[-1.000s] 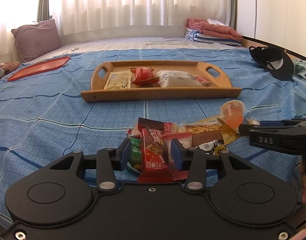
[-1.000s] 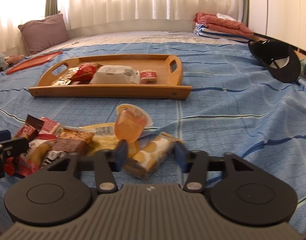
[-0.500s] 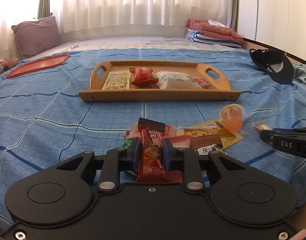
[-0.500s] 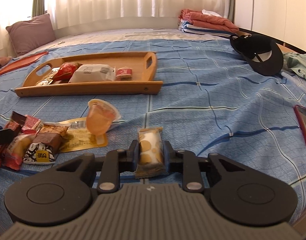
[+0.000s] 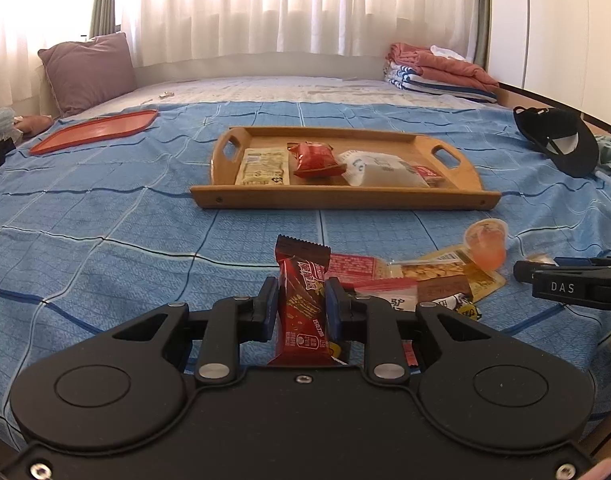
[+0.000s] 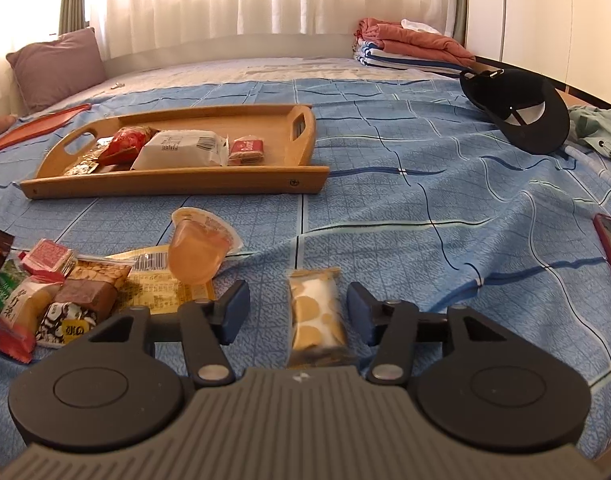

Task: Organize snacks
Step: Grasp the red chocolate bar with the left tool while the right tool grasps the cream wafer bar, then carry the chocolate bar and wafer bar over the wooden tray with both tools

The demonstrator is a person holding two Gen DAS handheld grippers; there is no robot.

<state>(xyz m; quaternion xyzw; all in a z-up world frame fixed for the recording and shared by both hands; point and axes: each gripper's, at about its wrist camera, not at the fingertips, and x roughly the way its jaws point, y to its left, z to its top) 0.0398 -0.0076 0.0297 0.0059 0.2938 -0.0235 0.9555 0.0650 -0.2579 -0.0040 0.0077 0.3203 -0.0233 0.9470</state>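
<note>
While left tongs (image 5: 301, 304) clamp red bar (image 5: 302, 300) | right tongs (image 6: 298, 310) opening round biscuit pack (image 6: 315, 314)

"DAS" in white capitals on the side of the right gripper (image 5: 564, 287), seen at the right edge of the left wrist view. Red snack bar (image 5: 302, 300) clamped in the left gripper (image 5: 299, 307): white characters on the wrapper, too blurred to read, plus a round mark low down. Black-and-white packet (image 6: 67, 322) in the pile near the bed's front edge: yellow patch with dark characters, possibly two, unreadable. Yellow flat packet (image 6: 153, 280): barcode and fine print, illegible. White packet (image 6: 181, 149) on the wooden tray (image 6: 177, 184): barcode, digits unreadable.
</note>
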